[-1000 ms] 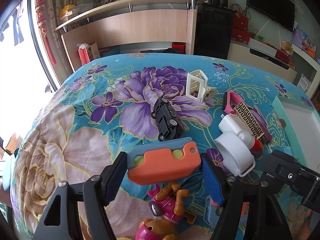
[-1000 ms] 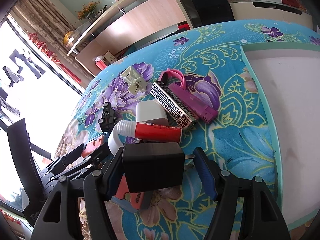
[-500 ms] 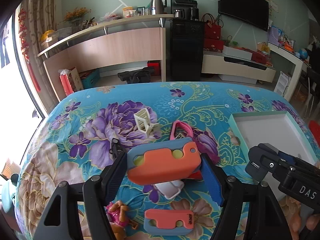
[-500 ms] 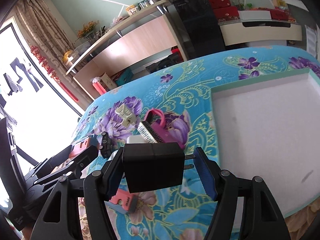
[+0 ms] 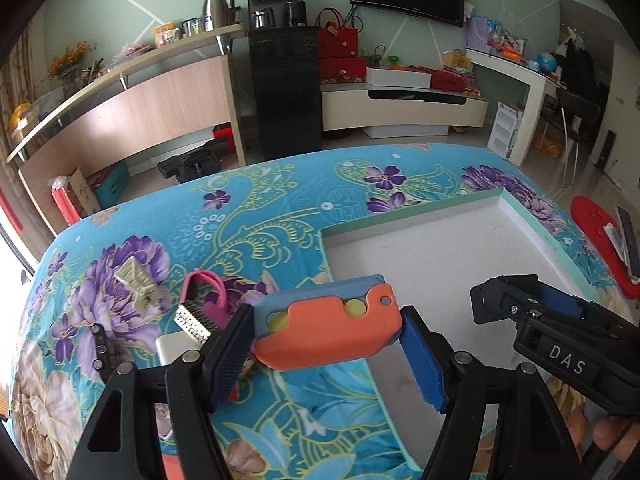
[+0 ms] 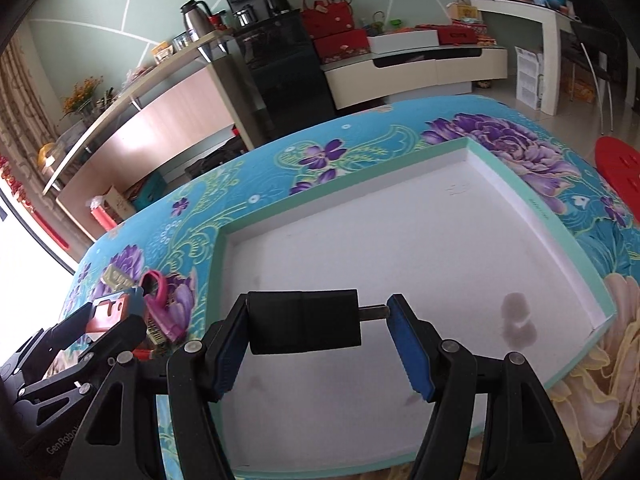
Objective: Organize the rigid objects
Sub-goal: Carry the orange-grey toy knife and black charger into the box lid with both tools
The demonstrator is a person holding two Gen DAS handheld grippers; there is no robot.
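Right wrist view: the right tongs (image 6: 320, 334) are squeezed shut on a black plug block (image 6: 304, 322), held up in the air over the white tray (image 6: 400, 248) with the green rim. A metal pin on the block pokes toward the blue pad. In the left wrist view, the left tongs (image 5: 326, 342) are squeezed shut on an orange and blue toy (image 5: 326, 330), held up near the tray's left edge, part over the flowery cloth (image 5: 248, 216). I think this is the carrying step, with both things on their way to the tray. Next, each one should go down low inside the tray, and then the tongs can let go. I count one tray with nothing in it, two held things, and some left on the cloth: one cream plastic piece (image 5: 134, 284), one pink thing (image 5: 204, 292), one patterned box (image 5: 192, 318), and one dark toy (image 5: 106, 354) partly hidden.
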